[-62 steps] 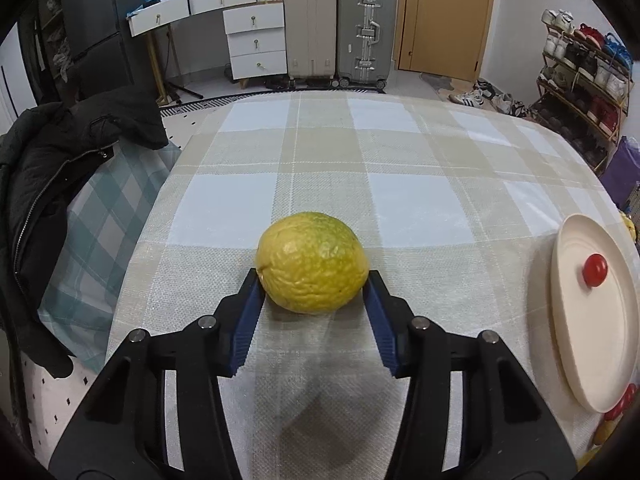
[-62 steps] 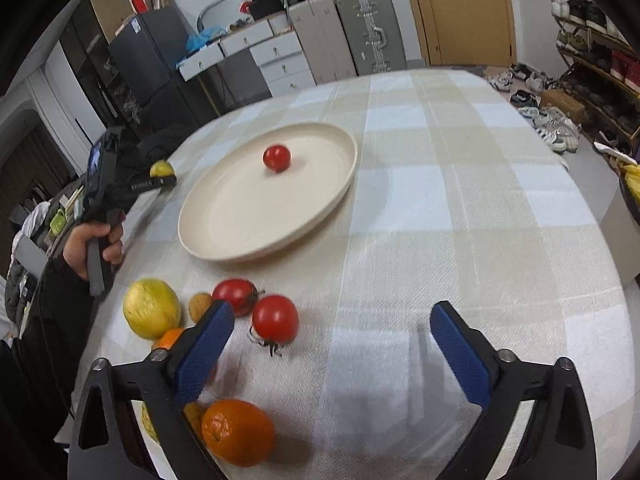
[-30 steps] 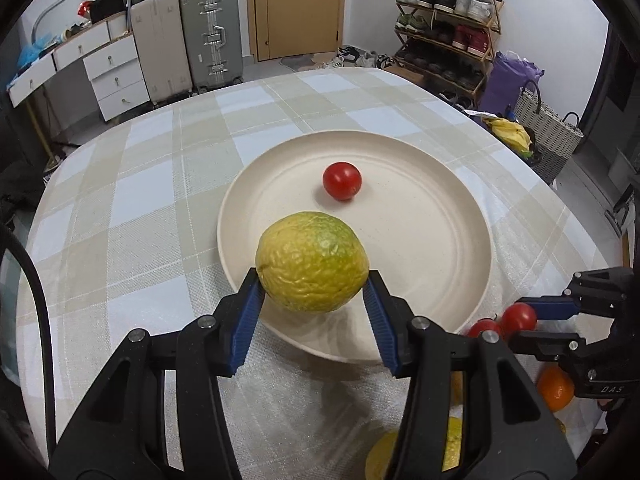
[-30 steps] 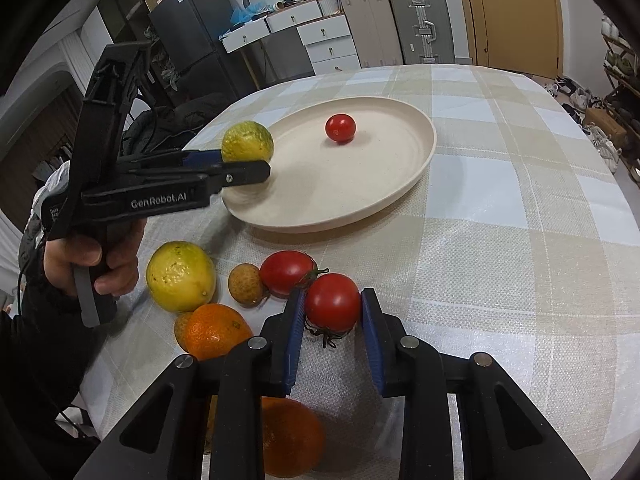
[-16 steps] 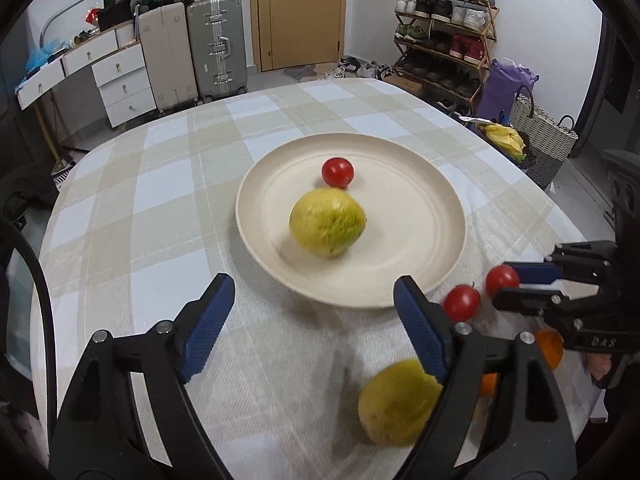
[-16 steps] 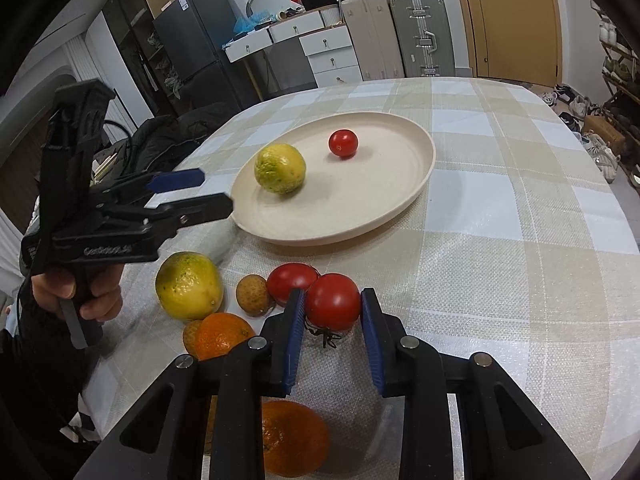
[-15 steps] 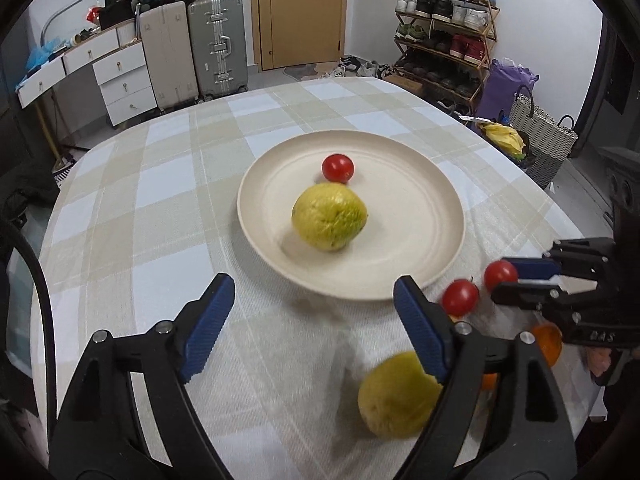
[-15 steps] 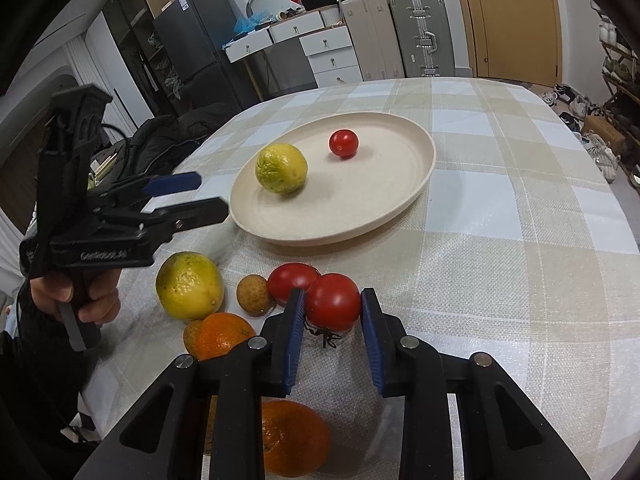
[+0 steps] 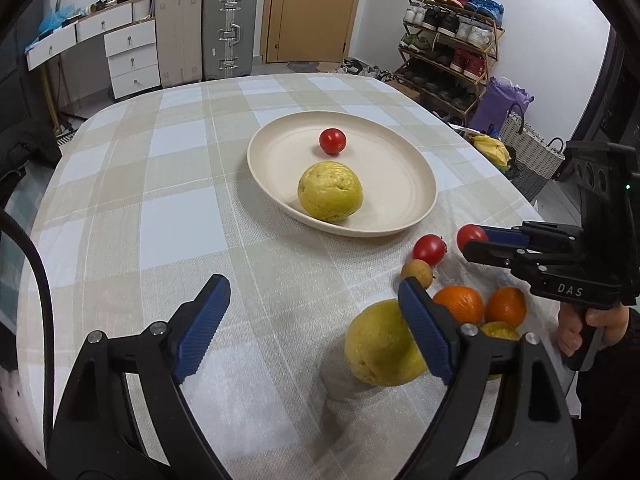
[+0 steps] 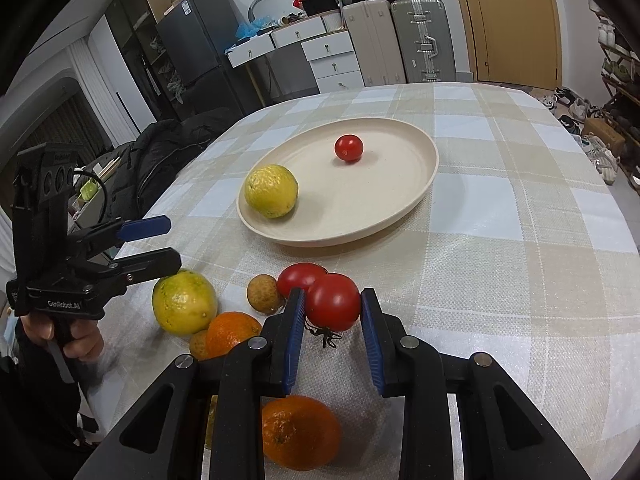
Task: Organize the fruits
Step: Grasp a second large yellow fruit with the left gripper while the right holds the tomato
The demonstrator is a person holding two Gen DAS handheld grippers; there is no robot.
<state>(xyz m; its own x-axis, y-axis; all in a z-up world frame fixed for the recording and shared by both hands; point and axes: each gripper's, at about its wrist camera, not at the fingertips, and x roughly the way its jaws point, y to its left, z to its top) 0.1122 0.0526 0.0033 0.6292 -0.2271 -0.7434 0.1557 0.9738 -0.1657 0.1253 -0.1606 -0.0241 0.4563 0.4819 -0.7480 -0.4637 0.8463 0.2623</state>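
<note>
Fruits crowd a checked tablecloth [image 10: 520, 208] before suitcases [image 10: 400, 40]; right gripper [image 10: 333, 334] clamps a tomato [image 10: 334, 307], stem nearward; left gripper [image 9: 308, 328] gapes.

A checked cloth [image 9: 168, 216] covers the surface. Beyond it, two suitcases [image 9: 206, 32] and white drawers [image 9: 130, 58] stand against the wall beside a wooden door [image 9: 312, 10]. A shoe rack [image 9: 448, 60] lines the white wall to the right, and a dark fridge [image 10: 192, 48] stands left.
</note>
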